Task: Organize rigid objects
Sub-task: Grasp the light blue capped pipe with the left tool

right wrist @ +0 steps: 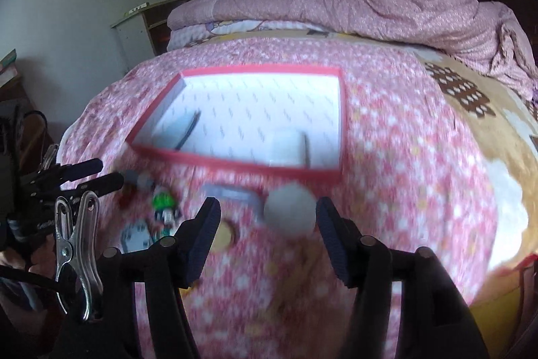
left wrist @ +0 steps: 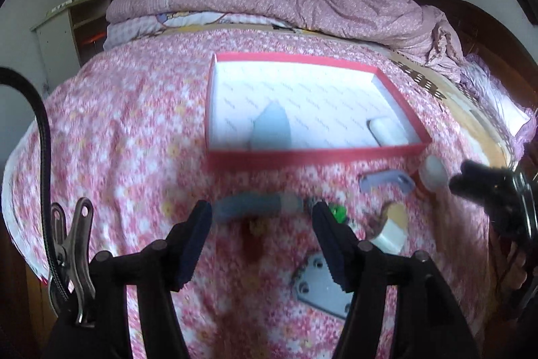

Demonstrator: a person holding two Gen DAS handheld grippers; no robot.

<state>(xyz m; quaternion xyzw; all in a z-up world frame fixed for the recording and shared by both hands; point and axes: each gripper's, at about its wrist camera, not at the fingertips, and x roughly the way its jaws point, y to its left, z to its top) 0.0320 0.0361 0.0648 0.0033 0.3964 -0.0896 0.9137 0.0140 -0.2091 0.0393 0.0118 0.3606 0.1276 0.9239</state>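
The left gripper (left wrist: 260,234) stood released over a blue-grey cylinder (left wrist: 255,206) on the bedspread (left wrist: 117,140), apparently lined up to take it. The red box (left wrist: 316,153) beyond already held 2 pieces. The right gripper (right wrist: 267,236), also released, framed a white ball (right wrist: 290,212).

No text can be read. The white lining of the red box (left wrist: 400,83), ahead of the left hand-held gripper (left wrist: 260,243), carries a repeated small grey mark, too blurred to make out. The strip on the shelf (right wrist: 138,9), far left, is also illegible.
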